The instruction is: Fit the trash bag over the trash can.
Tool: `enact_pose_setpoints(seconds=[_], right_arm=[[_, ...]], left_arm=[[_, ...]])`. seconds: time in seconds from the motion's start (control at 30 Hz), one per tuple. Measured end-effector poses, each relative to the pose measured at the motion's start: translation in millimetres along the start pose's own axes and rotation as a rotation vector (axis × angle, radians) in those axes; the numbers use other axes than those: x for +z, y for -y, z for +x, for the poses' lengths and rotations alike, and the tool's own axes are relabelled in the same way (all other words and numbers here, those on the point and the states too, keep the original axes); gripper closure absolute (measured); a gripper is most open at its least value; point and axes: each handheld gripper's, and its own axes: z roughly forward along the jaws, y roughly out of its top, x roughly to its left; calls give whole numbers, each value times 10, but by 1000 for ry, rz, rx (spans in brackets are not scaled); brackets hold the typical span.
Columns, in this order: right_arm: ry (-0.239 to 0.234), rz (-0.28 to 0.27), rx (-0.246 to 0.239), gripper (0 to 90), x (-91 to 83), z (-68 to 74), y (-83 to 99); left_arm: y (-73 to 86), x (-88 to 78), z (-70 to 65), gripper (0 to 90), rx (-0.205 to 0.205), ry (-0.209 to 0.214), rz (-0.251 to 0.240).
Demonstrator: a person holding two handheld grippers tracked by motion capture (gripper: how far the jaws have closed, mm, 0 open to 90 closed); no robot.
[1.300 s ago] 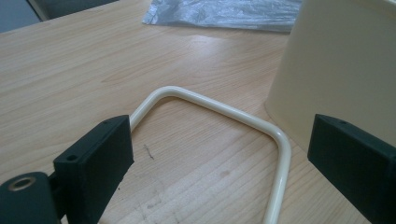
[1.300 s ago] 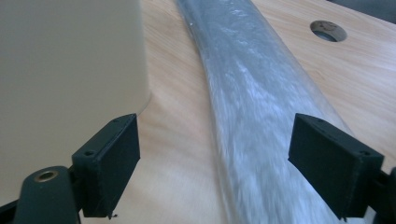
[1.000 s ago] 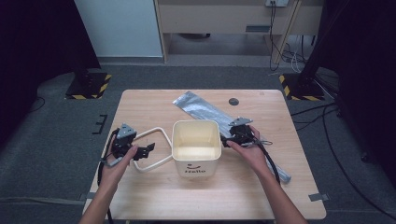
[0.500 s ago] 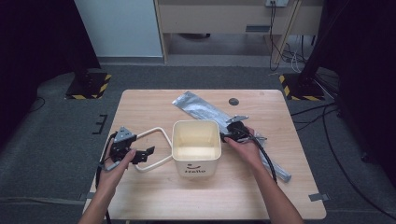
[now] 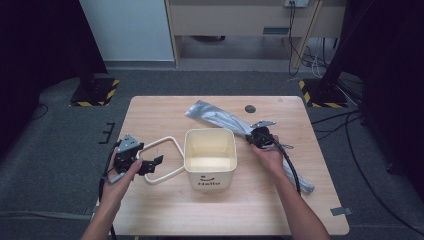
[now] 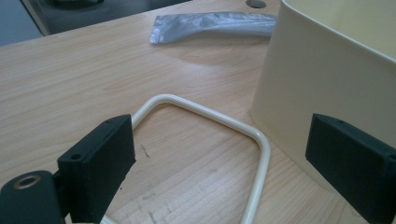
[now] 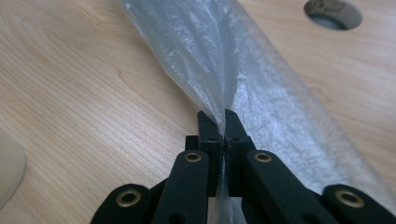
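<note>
Wooden surface carries a cream bin, its handle down, left of a crinkled plastic bag. Right tongs have just clamped on a fold; lift slowly, keeping film pinched. Left tongs gape beside the bin, ready to steady it.

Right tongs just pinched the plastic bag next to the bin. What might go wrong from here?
1. The right tongs have just closed on a thin fold of the plastic bag; the film may slip out or tear when lifted.
2. The bag is long and limp, so it may drag over the bin and shift it.
3. The left tongs stand open over the handle, so nothing steadies the bin.
</note>
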Motion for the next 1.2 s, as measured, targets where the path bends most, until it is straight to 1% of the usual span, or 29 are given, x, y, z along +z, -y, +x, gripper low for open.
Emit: enact_pose_setpoints(seconds=[0.07, 0.1, 0.13, 0.17, 0.2, 0.23, 0.27, 0.3, 0.37, 0.4, 0.43, 0.5, 0.57, 0.63, 0.77, 0.8, 0.83, 0.87, 0.93, 0.97, 1.03, 1.1, 1.13, 1.2], right_arm=[[-6, -19, -16, 896, -93, -21, -22], [-6, -45, -35, 897, -217, -35, -57], [-6, -45, -35, 897, -217, -35, -57], [-4, -61, -46, 897, -307, -37, -84], [0, -65, -55, 897, -363, -37, -100], [6, -87, -80, 897, -531, -48, -137], [8, -93, -87, 898, -583, -51, -145], [8, -93, -87, 898, -583, -51, -145], [18, -108, -114, 898, -714, -59, -159], [20, -112, -138, 898, -784, -68, -157], [23, -120, -148, 898, -842, -79, -151], [16, -138, -153, 898, -947, -85, -138], [15, -151, -171, 898, -1088, -97, -123], [18, -161, -184, 898, -1203, -92, -112], [20, -195, -214, 898, -1477, -62, -90], [15, -205, -218, 898, -1552, -55, -85], [13, -208, -223, 898, -1589, -50, -82], [12, -212, -236, 898, -1669, -35, -79], [6, -216, -242, 897, -1704, -23, -80], [8, -220, -249, 897, -1739, -9, -83], [-4, -225, -259, 897, -1804, 19, -97], [-13, -224, -271, 897, -1854, 40, -118], [-19, -224, -271, 896, -1878, 51, -128], [-34, -218, -293, 896, -1931, 67, -152]], left_arm=[[-11, -2, 19, 75, -3, -1, -4], [-22, -2, 29, 76, -6, -4, -8], [-38, -3, 38, 76, -8, -7, -15], [-50, -6, 42, 77, -7, -8, -16], [-66, -6, 39, 77, -13, -10, -26], [-100, -12, 28, 80, -11, -14, -34], [-100, -12, 28, 80, -11, -14, -34], [-117, -13, 18, 80, -11, -14, -38], [-155, -5, 2, 81, -6, -14, -45], [-172, -2, -4, 81, 2, -17, -44], [-188, 2, -17, 81, 3, -20, -48], [-214, 3, -36, 81, 6, -21, -58], [-246, 7, -60, 81, 3, -25, -68], [-274, 6, -80, 83, 11, -29, -71], [-341, -29, -154, 84, 2, -26, -106], [-354, -33, -167, 85, 5, -24, -110], [-376, -37, -183, 86, 15, -22, -116], [-423, -47, -223, 85, 29, -21, -121], [-448, -61, -245, 86, 34, -19, -122], [-473, -77, -267, 85, 35, -14, -127], [-521, -103, -323, 85, 35, 3, -132], [-558, -107, -375, 82, 50, 8, -127], [-586, -104, -412, 81, 70, 9, -121], [-619, -94, -464, 75, 84, 15, -116]])
